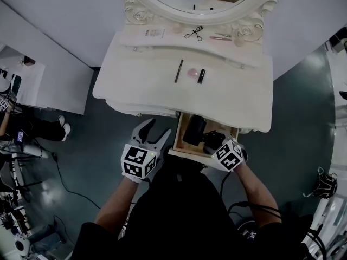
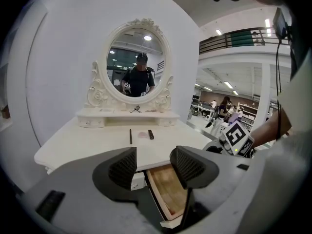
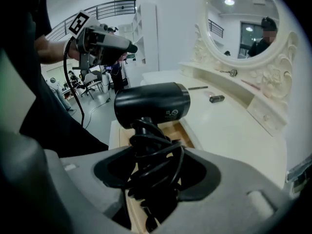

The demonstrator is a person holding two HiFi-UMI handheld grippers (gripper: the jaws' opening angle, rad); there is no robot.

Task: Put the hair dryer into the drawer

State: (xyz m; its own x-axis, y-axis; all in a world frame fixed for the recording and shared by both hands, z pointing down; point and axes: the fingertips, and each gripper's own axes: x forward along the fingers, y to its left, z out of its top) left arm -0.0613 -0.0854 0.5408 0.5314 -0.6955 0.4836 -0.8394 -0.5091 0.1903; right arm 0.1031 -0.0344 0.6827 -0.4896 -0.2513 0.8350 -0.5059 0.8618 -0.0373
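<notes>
White vanity (image 1: 233, 85), open drawer (image 1: 178, 135); black cord-wound hair dryer (image 3: 151, 104) pinched in right gripper (image 3: 152, 172) jaws, left gripper (image 2: 153, 167) jaws apart

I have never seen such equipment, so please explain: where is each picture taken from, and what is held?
A person holds tongs in each hand; there is no robot. One picture comes from a camera on the person's head, looking down; the other two from cameras on the tongs. The right tongs grip a black hair dryer by its cord-wrapped handle, over the open drawer of a white dressing table. The left tongs are open, empty. On the table lie a dark stick, a pink round thing and a small dark tube.
</notes>
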